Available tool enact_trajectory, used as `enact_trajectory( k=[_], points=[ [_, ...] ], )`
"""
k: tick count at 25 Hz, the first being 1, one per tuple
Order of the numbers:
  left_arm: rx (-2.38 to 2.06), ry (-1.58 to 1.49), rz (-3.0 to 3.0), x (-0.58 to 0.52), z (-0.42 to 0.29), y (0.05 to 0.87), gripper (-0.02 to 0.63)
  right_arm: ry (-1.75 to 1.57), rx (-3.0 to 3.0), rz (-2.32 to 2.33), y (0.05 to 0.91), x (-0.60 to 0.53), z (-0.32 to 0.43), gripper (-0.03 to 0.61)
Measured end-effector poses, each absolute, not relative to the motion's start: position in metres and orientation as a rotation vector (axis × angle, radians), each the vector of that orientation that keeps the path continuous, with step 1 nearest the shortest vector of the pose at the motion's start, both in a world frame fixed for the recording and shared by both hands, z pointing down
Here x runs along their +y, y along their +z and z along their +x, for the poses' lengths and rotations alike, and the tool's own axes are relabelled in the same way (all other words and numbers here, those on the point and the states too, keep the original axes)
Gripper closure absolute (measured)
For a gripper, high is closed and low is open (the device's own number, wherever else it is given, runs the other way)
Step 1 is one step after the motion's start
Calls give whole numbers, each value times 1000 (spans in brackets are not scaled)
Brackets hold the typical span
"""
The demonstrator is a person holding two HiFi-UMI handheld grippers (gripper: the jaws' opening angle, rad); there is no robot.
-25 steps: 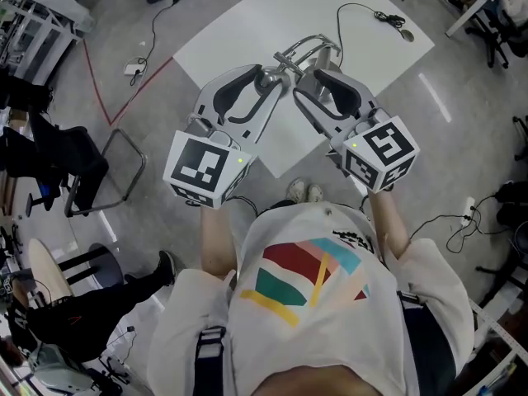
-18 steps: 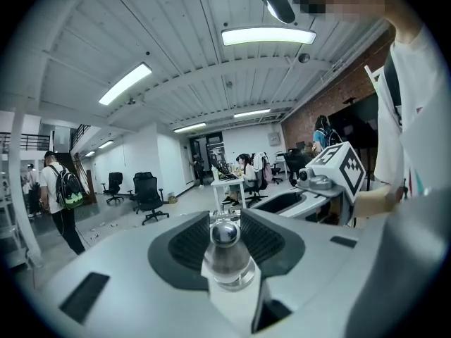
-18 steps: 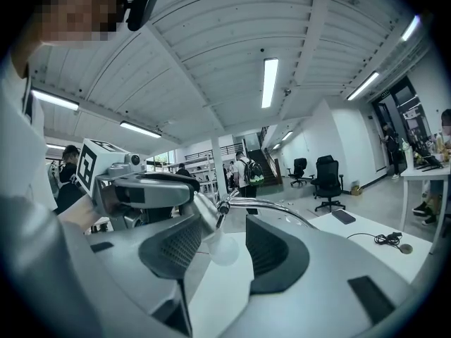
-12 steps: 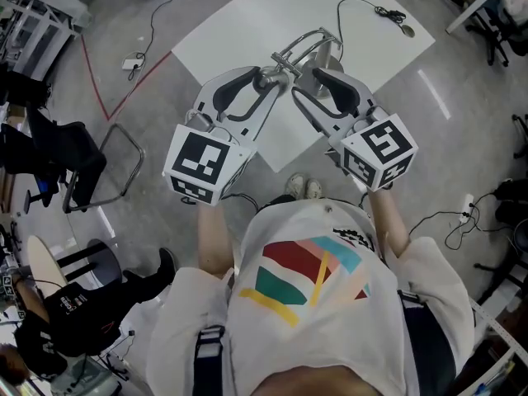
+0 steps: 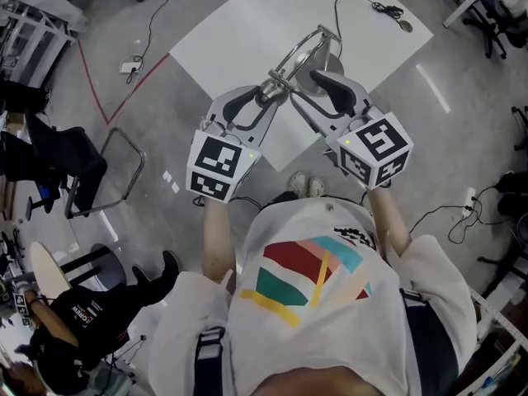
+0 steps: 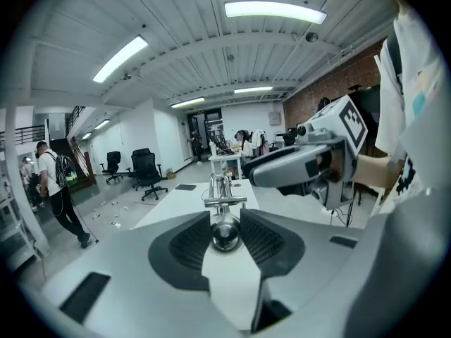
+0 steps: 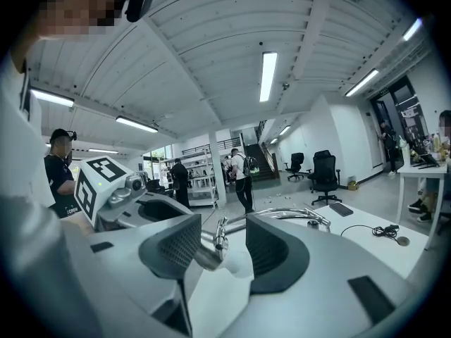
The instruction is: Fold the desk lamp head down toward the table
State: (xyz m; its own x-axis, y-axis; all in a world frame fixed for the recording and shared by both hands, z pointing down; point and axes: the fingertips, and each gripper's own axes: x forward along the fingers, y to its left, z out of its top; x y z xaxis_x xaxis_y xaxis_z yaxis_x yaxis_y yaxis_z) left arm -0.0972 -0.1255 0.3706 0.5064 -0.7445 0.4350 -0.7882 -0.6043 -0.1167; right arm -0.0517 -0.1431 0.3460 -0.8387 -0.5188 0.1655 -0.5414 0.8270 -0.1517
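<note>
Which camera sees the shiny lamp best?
The head view: the desk lamp shows arm and base from above, on the white table. The left gripper view shows only its joint between closed jaws; the right gripper view shows arm tubes.

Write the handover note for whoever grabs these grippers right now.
Left gripper: shut on a chrome ball joint of the desk lamp.
Right gripper: jaws apart, straddling a chrome tube of the lamp, not clamped.
The lamp's base stands on the white table; its upper end is up at the grippers.
Done: both grippers at the lamp.
Left: probably clamp the right, then fold the lamp down toward the table.
</note>
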Motion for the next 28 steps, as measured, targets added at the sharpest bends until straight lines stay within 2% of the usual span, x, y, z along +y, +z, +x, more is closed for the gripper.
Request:
enact_trajectory(
  k=[9, 28],
  points=[
    [-1322, 667, 2523, -138, -102, 448, 440, 311, -2809, 886, 366, -142, -48, 379],
    [-1182, 794, 2472, -170, -87, 501, 440, 341, -2667, 983, 407, -176, -37, 379]
  ],
)
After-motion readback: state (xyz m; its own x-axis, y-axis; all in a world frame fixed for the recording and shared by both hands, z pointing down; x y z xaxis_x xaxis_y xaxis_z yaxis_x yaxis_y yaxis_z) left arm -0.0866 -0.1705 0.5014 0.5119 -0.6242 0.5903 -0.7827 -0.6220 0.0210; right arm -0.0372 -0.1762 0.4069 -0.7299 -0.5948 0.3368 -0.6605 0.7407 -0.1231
